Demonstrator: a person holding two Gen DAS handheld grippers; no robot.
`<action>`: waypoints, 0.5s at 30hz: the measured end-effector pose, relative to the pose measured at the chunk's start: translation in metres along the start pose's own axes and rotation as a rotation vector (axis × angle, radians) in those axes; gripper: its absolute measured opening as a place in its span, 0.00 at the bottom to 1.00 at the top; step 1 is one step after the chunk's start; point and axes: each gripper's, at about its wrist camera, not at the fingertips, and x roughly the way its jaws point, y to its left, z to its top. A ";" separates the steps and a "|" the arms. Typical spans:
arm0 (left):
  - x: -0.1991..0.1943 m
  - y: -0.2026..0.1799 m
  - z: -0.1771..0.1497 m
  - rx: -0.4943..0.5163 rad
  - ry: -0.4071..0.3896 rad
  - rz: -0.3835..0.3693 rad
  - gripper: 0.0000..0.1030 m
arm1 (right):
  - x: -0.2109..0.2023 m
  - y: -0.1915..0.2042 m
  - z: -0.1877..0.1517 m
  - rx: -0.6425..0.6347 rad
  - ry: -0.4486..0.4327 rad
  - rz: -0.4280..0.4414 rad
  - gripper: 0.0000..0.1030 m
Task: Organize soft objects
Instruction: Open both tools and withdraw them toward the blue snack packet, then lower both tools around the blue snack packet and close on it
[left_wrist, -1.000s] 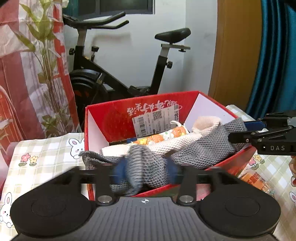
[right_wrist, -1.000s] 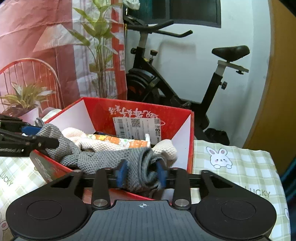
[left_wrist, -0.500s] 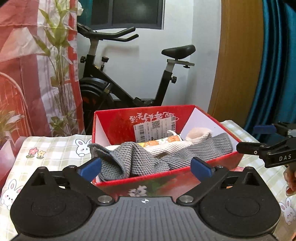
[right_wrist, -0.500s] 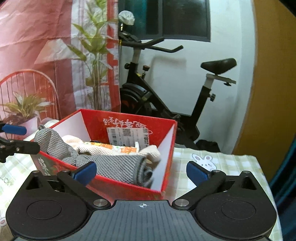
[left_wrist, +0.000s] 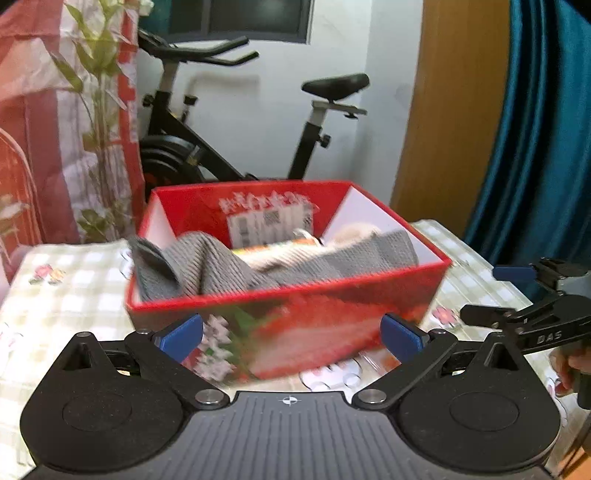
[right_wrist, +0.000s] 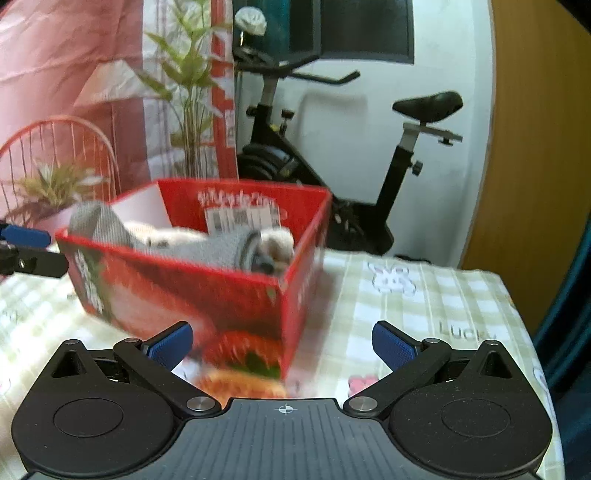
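A red cardboard box (left_wrist: 332, 321) (right_wrist: 177, 288) stands on the checked tablecloth and holds soft items. On top lies a grey knitted cloth (left_wrist: 221, 269) (right_wrist: 218, 247), draped from one side of the box to the other, over cream and orange-patterned fabrics (left_wrist: 280, 247). My left gripper (left_wrist: 291, 334) is open, pulled back in front of the box with nothing between its blue pads. My right gripper (right_wrist: 282, 341) is also open and empty, near the box's corner. Each gripper shows at the edge of the other's view: the right gripper (left_wrist: 517, 291) and the left gripper (right_wrist: 26, 245).
A black exercise bike (left_wrist: 207, 147) (right_wrist: 332, 177) stands behind the table by the white wall. A red patterned curtain (left_wrist: 44, 129) with a plant hangs to the left, a blue curtain (left_wrist: 535, 129) and wooden door to the right. A red wire chair (right_wrist: 55, 147) stands at the left.
Both grippers went from shut on the grey cloth to wide open, letting it drop into the box, and then drew back from the box.
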 end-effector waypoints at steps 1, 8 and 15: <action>0.002 -0.001 -0.003 -0.003 0.007 -0.015 1.00 | 0.002 0.000 -0.006 -0.004 0.015 0.002 1.00; 0.019 -0.017 -0.023 0.053 0.051 -0.057 1.00 | 0.018 0.004 -0.037 -0.057 0.103 0.041 1.00; 0.038 -0.022 -0.034 0.013 0.097 -0.116 0.98 | 0.031 0.009 -0.050 -0.070 0.144 0.117 0.99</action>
